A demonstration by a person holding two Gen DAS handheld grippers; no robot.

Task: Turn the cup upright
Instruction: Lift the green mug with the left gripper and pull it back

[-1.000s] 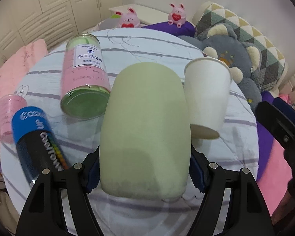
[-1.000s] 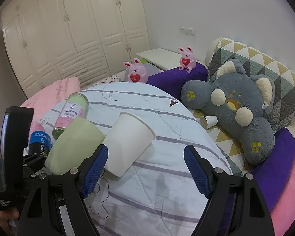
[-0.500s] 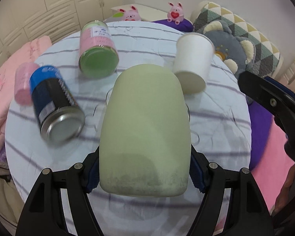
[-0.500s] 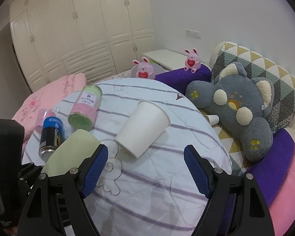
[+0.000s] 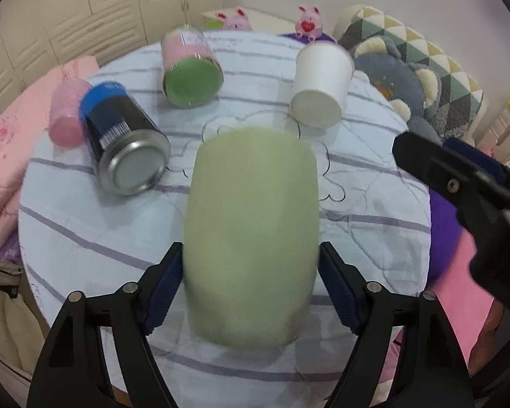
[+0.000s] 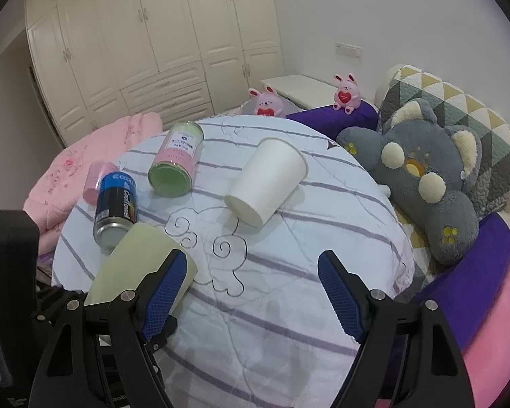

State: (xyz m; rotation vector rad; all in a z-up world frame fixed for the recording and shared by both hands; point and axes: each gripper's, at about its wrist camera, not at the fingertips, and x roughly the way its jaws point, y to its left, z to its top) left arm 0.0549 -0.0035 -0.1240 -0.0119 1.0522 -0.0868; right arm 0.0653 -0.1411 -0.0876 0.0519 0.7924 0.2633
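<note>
Right hand-held gripper (image 6: 255, 292) agape above quilt (image 6: 289, 306), white cup (image 6: 267, 185) on its side

green cup (image 5: 251, 234) looks matte plastic, white cup (image 6: 267, 183) is paper, can (image 5: 125, 149) has a shiny metal bottom, surface (image 6: 289, 306) is soft cloth

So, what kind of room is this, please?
Most likely a bedroom at home. A tall cream wardrobe covers the back wall, a grey plush bear leans on a quilted pillow, and the round table is covered with striped bedding, with a pink quilt beside it.
</note>
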